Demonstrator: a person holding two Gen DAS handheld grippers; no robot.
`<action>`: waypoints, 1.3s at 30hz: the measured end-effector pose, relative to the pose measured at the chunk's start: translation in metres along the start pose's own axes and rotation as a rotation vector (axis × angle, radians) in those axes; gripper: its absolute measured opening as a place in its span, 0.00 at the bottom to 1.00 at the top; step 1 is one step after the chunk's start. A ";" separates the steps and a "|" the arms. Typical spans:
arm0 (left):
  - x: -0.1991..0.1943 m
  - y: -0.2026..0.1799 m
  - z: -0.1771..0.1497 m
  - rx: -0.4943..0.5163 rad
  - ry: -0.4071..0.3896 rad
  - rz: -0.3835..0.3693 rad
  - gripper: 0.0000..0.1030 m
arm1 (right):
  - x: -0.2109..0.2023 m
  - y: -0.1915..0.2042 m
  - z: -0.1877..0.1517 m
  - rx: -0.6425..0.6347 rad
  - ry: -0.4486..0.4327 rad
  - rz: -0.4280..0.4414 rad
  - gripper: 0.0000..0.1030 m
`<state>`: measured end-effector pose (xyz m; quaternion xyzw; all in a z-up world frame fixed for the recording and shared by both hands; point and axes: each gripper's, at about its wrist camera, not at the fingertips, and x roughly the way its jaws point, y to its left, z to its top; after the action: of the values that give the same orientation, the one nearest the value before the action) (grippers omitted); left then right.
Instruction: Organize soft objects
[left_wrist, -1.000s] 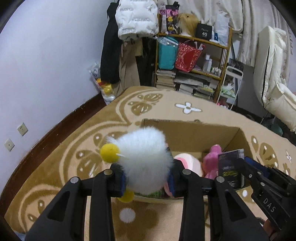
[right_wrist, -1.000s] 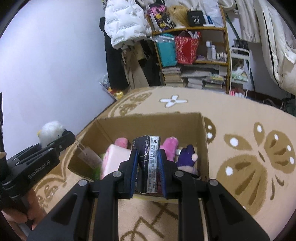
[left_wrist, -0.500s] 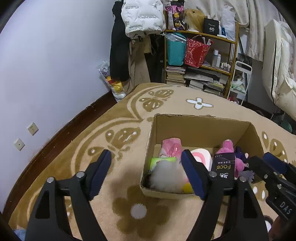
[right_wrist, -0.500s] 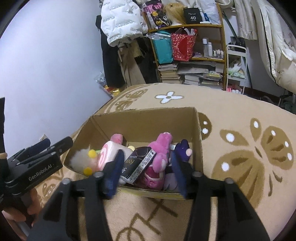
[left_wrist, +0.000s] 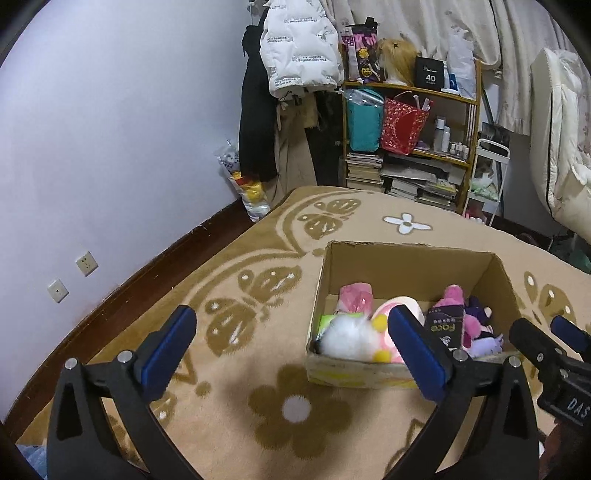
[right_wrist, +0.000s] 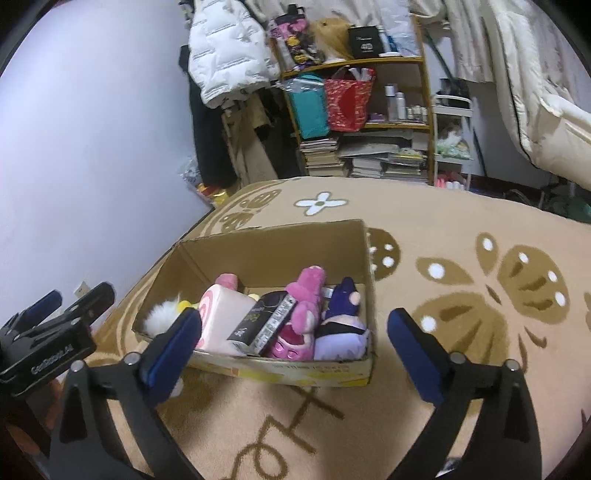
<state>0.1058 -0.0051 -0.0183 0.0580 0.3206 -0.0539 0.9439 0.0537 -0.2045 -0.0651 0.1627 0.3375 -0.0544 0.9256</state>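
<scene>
Left claw (left_wrist: 291, 347): jaws spread wide, nothing between them – just been opening; blue pads clear of the box, hovering over the rug on the box's near-left side.
Right claw (right_wrist: 293, 341): jaws likewise wide apart and empty – just been opening; poised over the box's near edge, touching nothing.
Box (right_wrist: 273, 243): open cardboard, standing on the rug, flaps up, near wall facing both claws.
White fluffy toy (left_wrist: 347, 338): lying inside the box at its near-left corner, yellow pompoms at its side, against the near wall.
Pink roll cushion (right_wrist: 227, 314): inside the box, just right of the white fluffy toy, leaning on the near wall.
Black packet (right_wrist: 267, 321): inside the box near its middle, tilted, resting between the pink roll cushion and the pink plush.
Pink plush (right_wrist: 301, 314): inside the box, right of the black packet, touching it.
Purple plush (right_wrist: 341, 325): in the box's near-right corner, beside the pink plush.
Green packet (left_wrist: 332, 319): inside the box, partly hidden behind the white fluffy toy, by the left wall.
Rug (left_wrist: 258, 369): tan with brown butterfly and flower pattern, under the box.
Shelf (left_wrist: 413, 147): well beyond the box, against the far wall, loaded with bags, books and bottles.
White jacket (left_wrist: 299, 48): hanging left of the shelf.
</scene>
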 end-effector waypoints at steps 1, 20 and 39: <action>-0.004 0.000 -0.001 0.006 -0.002 -0.002 0.99 | -0.002 -0.002 -0.001 0.008 0.003 0.000 1.00; -0.069 0.012 -0.022 0.029 -0.045 0.025 0.99 | -0.062 -0.007 -0.023 -0.005 -0.044 -0.018 1.00; -0.086 -0.001 -0.034 0.110 -0.031 0.038 1.00 | -0.080 -0.001 -0.037 -0.036 -0.033 -0.049 1.00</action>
<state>0.0173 0.0044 0.0070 0.1152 0.3014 -0.0546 0.9449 -0.0303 -0.1938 -0.0413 0.1366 0.3272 -0.0736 0.9321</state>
